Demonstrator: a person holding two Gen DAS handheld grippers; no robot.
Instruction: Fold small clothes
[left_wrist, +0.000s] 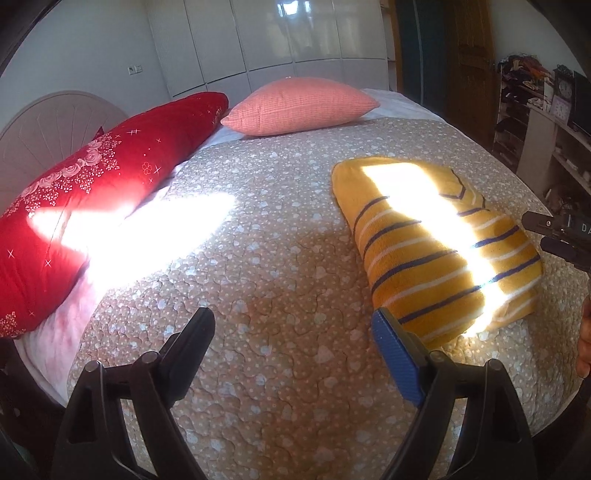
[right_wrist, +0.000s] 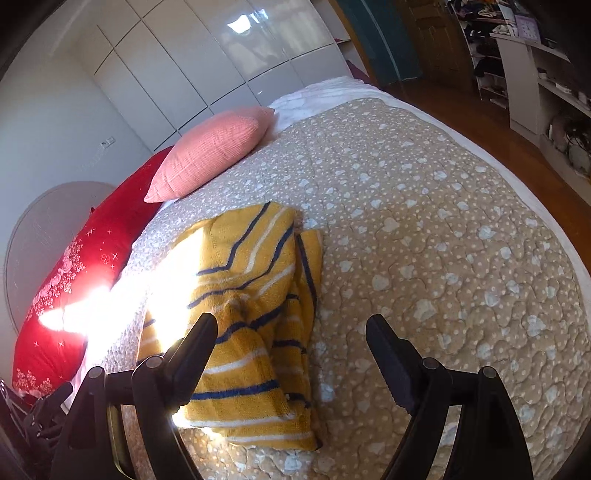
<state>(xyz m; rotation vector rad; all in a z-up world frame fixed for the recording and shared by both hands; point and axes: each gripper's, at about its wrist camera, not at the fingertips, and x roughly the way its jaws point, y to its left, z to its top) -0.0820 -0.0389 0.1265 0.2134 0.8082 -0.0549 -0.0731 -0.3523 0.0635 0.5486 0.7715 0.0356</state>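
Folded yellow striped garment (right_wrist: 255, 314) lies below the right gripper (right_wrist: 291, 328); its 2 fingers (right_wrist: 199, 343) spread wide, empty.

Legible marking: the white letters "DA", cut off by the frame edge, on the black body of the right gripper (left_wrist: 561, 236) at the right border of the left wrist view; no other text readable.

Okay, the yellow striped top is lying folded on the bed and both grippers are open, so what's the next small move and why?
Probably lower the right gripper onto the near edge of the yellow striped top and close. Its jaws stand open with nothing held, one finger already over the cloth. The top looks rumpled there, so another tidy fold seems due. The left gripper hangs open over bare bedspread.
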